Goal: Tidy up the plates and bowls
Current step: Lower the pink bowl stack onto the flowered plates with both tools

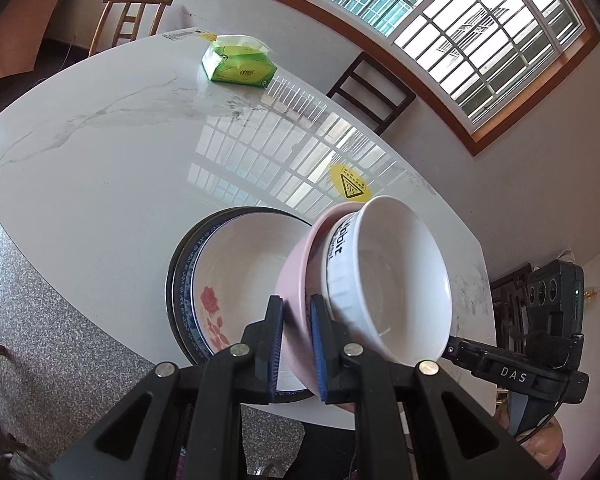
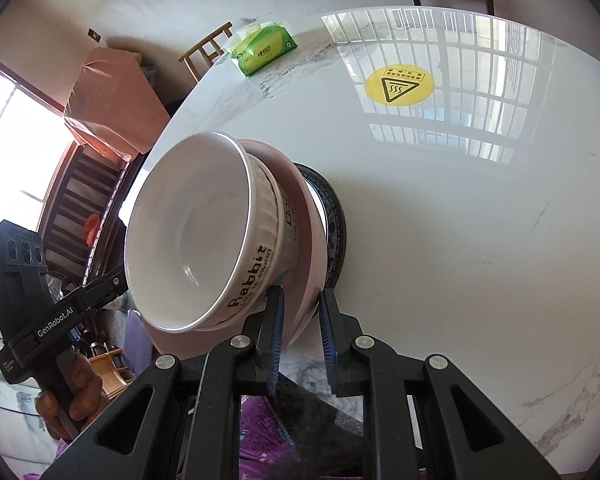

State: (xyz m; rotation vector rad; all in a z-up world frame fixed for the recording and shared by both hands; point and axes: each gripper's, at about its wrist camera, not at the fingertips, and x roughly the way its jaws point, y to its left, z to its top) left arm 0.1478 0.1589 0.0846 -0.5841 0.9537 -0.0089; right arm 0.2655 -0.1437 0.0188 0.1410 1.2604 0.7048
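You have the pink bowl [image 1: 296,280] pinched by its rim on both sides, with the white bowl [image 1: 396,280] nested inside it, both empty. Your left tool [image 1: 296,344] and right tool [image 2: 300,340] are each clamped nearly closed on that rim. The pair hangs tilted above the stacked plates [image 1: 220,280] on the table [image 1: 120,160]; setting it down seems all that remains.
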